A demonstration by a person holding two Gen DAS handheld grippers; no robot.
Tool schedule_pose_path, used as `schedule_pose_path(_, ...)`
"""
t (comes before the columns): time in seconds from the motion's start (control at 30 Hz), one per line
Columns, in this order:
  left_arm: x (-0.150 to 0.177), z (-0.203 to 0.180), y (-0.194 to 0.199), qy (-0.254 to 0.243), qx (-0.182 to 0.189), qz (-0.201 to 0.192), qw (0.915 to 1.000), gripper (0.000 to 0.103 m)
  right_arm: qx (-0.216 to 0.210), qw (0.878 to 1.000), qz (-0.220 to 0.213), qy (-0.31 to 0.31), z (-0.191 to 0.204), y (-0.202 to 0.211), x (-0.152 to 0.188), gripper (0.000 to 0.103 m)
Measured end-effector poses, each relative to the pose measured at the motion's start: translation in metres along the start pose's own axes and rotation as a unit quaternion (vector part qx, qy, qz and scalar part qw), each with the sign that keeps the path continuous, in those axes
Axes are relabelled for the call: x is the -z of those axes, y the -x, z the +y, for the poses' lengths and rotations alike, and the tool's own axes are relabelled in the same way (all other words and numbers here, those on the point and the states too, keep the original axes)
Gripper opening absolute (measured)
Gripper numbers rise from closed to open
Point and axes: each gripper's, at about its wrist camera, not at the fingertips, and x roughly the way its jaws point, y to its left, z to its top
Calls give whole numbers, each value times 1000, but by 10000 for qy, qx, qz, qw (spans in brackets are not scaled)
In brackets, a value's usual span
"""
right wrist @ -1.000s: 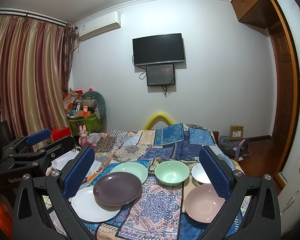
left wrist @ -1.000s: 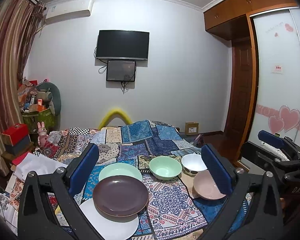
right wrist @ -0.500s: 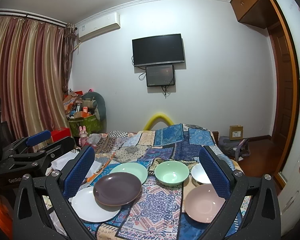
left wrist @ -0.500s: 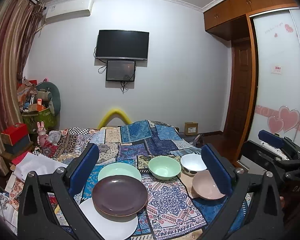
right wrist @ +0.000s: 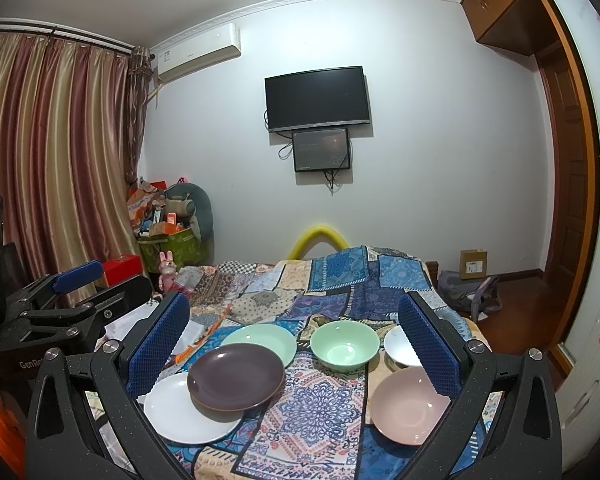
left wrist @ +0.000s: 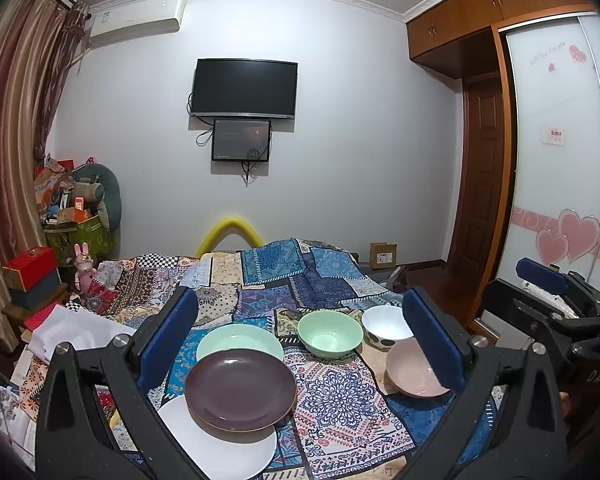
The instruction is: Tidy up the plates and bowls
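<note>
Nothing picked up yet, I'm at the start, lining up over the patchwork cloth (right wrist: 324, 404). Dishes sit there: white plate (right wrist: 180, 412) under the brown plate (right wrist: 236, 376), green plate (right wrist: 266, 340) behind, then pink bowl (right wrist: 408, 406), green bowl (right wrist: 344, 346), white bowl (left wrist: 386, 322), probably spotted. Next I need a rim grip for stacking. Left gripper (left wrist: 300, 344) and right gripper (right wrist: 294, 344) both hover level, jaws wide apart, empty.

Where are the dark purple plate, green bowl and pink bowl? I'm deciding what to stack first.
Dark purple round plate (right wrist: 236, 376): right wrist view, centre of its well.
Pale green round bowl (right wrist: 344, 350): right wrist view, inside bottom.
Pale pink round bowl (right wrist: 408, 408): right wrist view, inner surface.
</note>
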Motion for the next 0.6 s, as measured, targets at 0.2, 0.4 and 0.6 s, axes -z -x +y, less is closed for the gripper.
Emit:
schedule_pose_path(0.2, 0, 0, -1, 7, -4, 8, 10000, 103, -10, 10000, 22, -7, 1, -1, 0, 103)
schedule_pose_path(0.4, 2, 2, -4, 19, -1, 51, 10000, 103, -20, 10000, 56, -7, 1, -4, 0, 103)
schedule_pose_path(0.6, 3, 6, -7, 23, 26, 102, 9999, 103, -32, 9999, 128, -25, 1, -10, 3, 103)
